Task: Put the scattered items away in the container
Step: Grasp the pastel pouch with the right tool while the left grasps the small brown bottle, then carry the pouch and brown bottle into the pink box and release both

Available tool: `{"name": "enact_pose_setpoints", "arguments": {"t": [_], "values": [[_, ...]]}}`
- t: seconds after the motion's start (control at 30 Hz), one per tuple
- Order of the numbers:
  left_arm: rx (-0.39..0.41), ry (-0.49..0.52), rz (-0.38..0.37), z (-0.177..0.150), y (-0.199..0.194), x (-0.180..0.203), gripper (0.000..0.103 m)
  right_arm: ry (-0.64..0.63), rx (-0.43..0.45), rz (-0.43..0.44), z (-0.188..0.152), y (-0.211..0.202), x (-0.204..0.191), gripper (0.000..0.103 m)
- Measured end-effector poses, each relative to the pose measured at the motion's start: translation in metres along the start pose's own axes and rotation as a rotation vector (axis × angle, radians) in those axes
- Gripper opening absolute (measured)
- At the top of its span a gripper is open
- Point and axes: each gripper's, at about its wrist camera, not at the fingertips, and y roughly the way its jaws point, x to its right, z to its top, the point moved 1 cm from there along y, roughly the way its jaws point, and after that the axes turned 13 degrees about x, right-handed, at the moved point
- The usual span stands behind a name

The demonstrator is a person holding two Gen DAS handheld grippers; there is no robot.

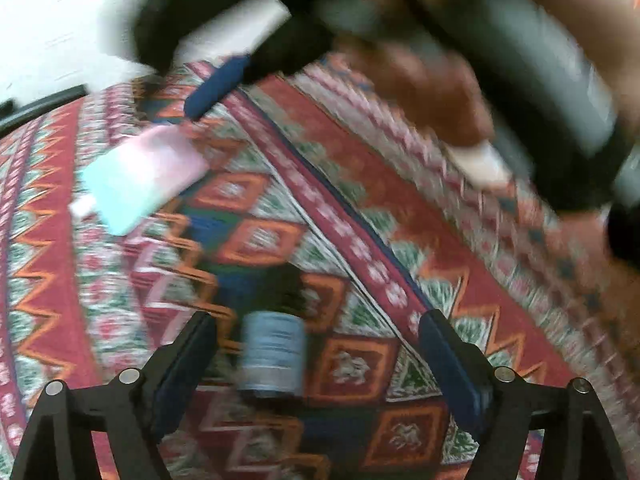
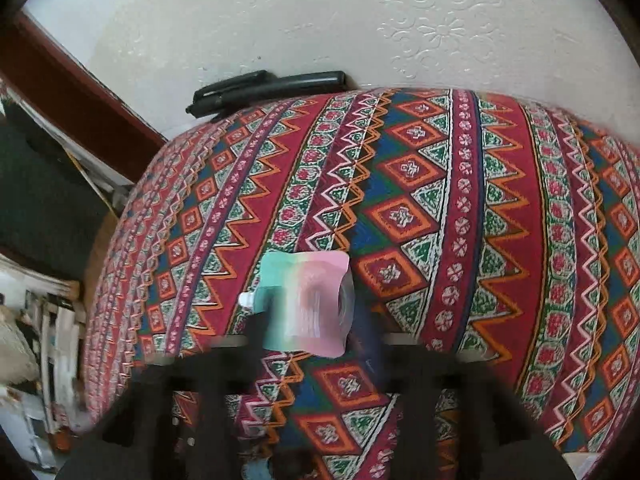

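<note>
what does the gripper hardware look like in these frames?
Left gripper: black angular linkage arms with round silver pivot pins, and flat fingers faced in dark blue padding. Right gripper, seen from the left camera: black body, a blue-padded finger, a white panel, and a black cable overhead. In its own view it is only a dark blur.

surface: patterned cloth (image 2: 500, 220) | on it: pastel pouch (image 2: 308, 300), small bottle (image 1: 274, 354) (blurred)
</note>
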Motion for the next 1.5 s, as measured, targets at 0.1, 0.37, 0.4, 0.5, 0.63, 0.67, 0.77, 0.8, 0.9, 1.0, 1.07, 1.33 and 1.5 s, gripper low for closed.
{"name": "enact_pose_setpoints", "arguments": {"t": [0.1, 0.37, 0.4, 0.5, 0.63, 0.67, 0.77, 0.8, 0.9, 1.0, 1.07, 1.33, 1.5], "values": [[0.018, 0.025, 0.036, 0.003, 0.001, 0.009, 0.027, -0.013, -0.026, -0.029, -0.004, 0.002, -0.009, 0.082], [0.042, -0.053, 0.05, -0.007, -0.017, 0.007, 0.024, -0.081, -0.083, -0.02, -0.015, 0.026, -0.037, 0.032], [0.041, -0.062, 0.056, -0.01, -0.022, 0.009, 0.024, -0.075, -0.077, -0.005, -0.015, 0.02, -0.038, 0.027], [0.041, -0.086, 0.072, -0.019, -0.04, 0.017, 0.024, -0.01, -0.031, 0.035, -0.019, -0.021, -0.033, 0.019], [0.06, -0.095, 0.09, -0.027, -0.081, 0.042, 0.024, 0.013, 0.054, 0.075, -0.041, -0.087, -0.06, 0.018], [0.067, -0.092, 0.092, -0.027, -0.094, 0.052, 0.024, 0.013, 0.075, 0.079, -0.049, -0.102, -0.07, 0.018], [0.111, -0.078, 0.1, -0.029, -0.141, 0.073, 0.024, 0.008, 0.165, 0.097, -0.084, -0.158, -0.108, 0.018], [0.125, -0.077, 0.101, -0.031, -0.156, 0.072, 0.024, 0.005, 0.193, 0.102, -0.096, -0.178, -0.118, 0.018], [0.18, -0.082, 0.093, -0.029, -0.216, 0.113, 0.024, -0.008, 0.278, 0.122, -0.139, -0.261, -0.13, 0.019], [0.248, -0.071, 0.058, -0.028, -0.259, 0.156, 0.024, -0.028, 0.346, 0.122, -0.183, -0.338, -0.133, 0.019], [0.273, -0.067, 0.028, -0.029, -0.275, 0.179, 0.024, -0.027, 0.378, 0.102, -0.213, -0.383, -0.128, 0.019], [0.329, -0.014, -0.101, -0.015, -0.308, 0.271, 0.024, -0.001, 0.516, -0.005, -0.303, -0.55, -0.094, 0.019], [0.361, 0.043, -0.178, 0.013, -0.311, 0.33, 0.024, 0.029, 0.594, -0.072, -0.334, -0.633, -0.067, 0.019]]}}
